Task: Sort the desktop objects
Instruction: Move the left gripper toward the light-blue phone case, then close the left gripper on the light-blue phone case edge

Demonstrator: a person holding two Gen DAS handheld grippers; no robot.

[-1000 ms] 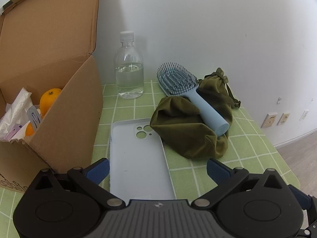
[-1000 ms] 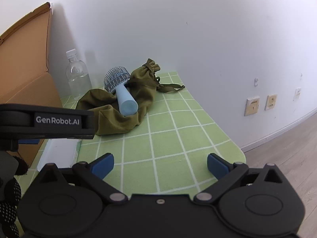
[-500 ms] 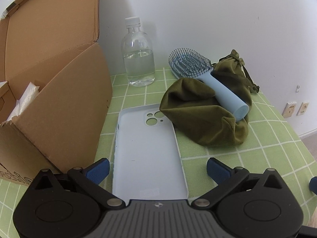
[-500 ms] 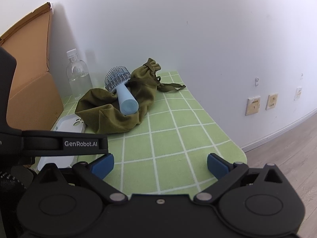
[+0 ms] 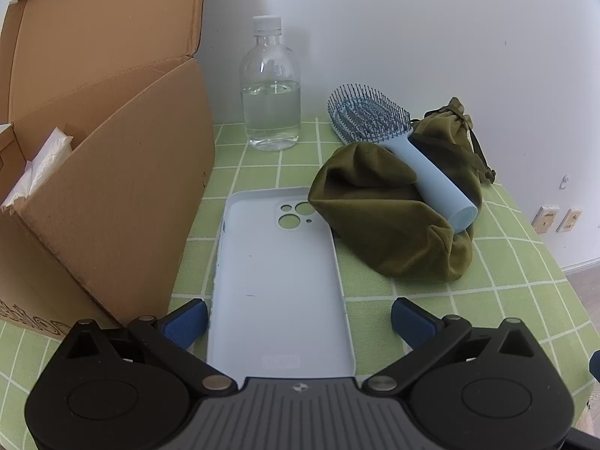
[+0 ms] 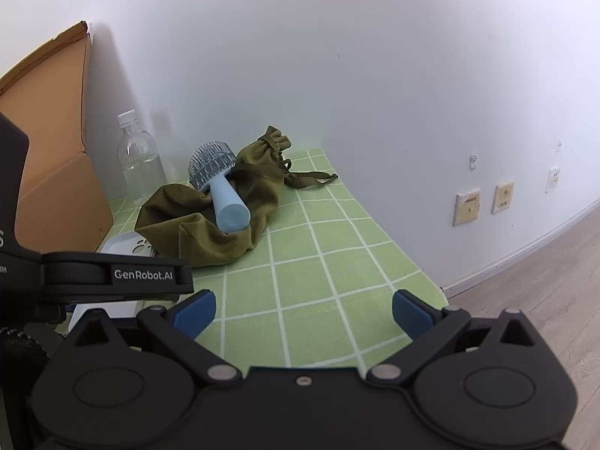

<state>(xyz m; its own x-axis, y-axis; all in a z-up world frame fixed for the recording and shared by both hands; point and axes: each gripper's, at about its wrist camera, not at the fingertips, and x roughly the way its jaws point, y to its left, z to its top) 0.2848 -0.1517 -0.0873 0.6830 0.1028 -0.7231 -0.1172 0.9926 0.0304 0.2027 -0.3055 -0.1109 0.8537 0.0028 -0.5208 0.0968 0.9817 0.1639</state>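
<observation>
A pale blue phone case (image 5: 279, 285) lies inside up on the green checked mat, its near end between the pads of my open left gripper (image 5: 298, 324). An olive drawstring bag (image 5: 390, 210) lies to its right with a light blue hairbrush (image 5: 408, 157) on top. A clear water bottle (image 5: 270, 86) stands by the wall. An open cardboard box (image 5: 105, 157) stands at the left. My right gripper (image 6: 302, 313) is open and empty over bare mat; the bag (image 6: 210, 221), brush (image 6: 223, 191) and bottle (image 6: 140, 165) lie ahead to its left.
White plastic packaging (image 5: 41, 165) shows inside the box. The mat's right edge (image 6: 420, 262) drops to a wooden floor. The white wall with sockets (image 6: 467, 206) runs behind. The left gripper's body (image 6: 112, 273) crosses the right wrist view at the left.
My left gripper has dropped lower and moved forward over the phone case; the oranges in the box have gone out of sight. My right gripper has barely moved.
</observation>
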